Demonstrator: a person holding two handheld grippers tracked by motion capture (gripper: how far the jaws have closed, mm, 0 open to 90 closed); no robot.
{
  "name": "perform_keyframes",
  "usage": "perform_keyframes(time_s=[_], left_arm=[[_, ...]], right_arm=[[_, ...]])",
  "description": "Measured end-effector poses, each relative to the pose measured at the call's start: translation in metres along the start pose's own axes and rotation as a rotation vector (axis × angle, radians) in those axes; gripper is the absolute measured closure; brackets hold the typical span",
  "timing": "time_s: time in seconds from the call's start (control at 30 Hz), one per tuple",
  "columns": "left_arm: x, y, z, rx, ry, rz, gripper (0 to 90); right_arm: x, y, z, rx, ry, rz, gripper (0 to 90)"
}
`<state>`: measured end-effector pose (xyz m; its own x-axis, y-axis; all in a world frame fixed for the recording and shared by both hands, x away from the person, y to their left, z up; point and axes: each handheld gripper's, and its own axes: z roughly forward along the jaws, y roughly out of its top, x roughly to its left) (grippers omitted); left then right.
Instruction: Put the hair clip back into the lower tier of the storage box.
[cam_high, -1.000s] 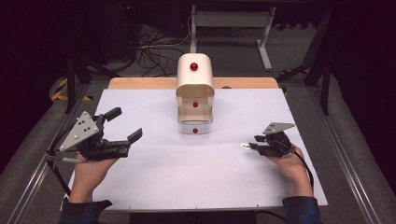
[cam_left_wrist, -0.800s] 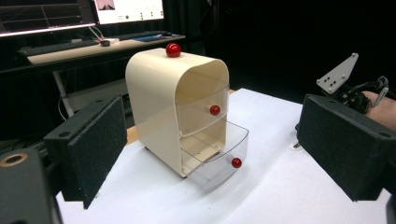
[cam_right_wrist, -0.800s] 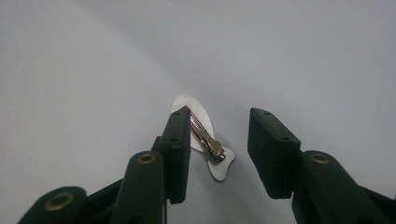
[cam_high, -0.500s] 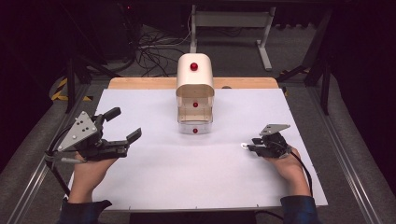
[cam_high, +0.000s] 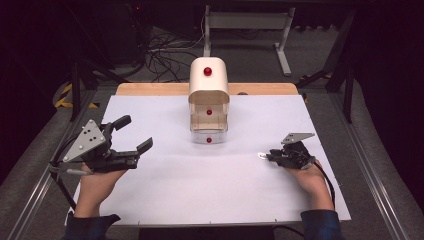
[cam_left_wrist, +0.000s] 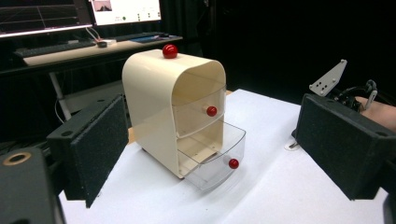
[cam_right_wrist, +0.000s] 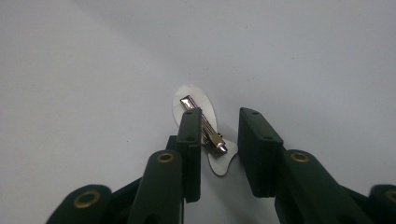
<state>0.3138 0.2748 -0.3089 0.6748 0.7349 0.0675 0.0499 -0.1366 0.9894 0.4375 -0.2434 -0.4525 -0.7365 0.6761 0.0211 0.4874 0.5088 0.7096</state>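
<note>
Right gripper (cam_right_wrist: 219, 140) has been closing its jaws around the hair clip (cam_right_wrist: 204, 133), which lies flat on the white table (cam_high: 165, 200), well to the right of the small drawer cabinet (cam_high: 209, 100). One pad seems to touch the metal bar; the other is apart, so nothing is held yet. Better to keep the jaws low and centred on the bar, because the thin plate can slide away. Left gripper (cam_high: 127, 137) rests wide open, holding nothing.

cream drawer unit (cam_high: 208, 95) mid-table | btm clear drawer (cam_left_wrist: 218, 156) open | monitors (cam_left_wrist: 79, 11) behind
</note>
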Motion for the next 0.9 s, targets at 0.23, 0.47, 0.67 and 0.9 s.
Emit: perform_keyframes(time_s=[0.23, 0.47, 0.67, 0.9], left_arm=[[0.0002, -0.0006, 0.0006, -0.001, -0.001, -0.005, 10.5], [-0.0003, -0.0003, 0.0009, 0.001, -0.006, -0.004, 10.8], [-0.0010, -0.0002, 0.0019, 0.002, -0.010, -0.002, 10.9], [-0.0014, -0.0003, 0.0020, 0.002, -0.013, -0.004, 11.2]], right_arm=[[0.0046, 0.0014, -0.0001, 0.021, -0.026, -0.032, 74.7], [0.0040, 0.0016, 0.0005, 0.020, -0.018, -0.043, 74.2], [0.0042, 0.0019, 0.0034, 0.000, -0.014, -0.066, 70.7], [0.0029, 0.0015, 0.0043, -0.007, -0.010, -0.038, 74.5]])
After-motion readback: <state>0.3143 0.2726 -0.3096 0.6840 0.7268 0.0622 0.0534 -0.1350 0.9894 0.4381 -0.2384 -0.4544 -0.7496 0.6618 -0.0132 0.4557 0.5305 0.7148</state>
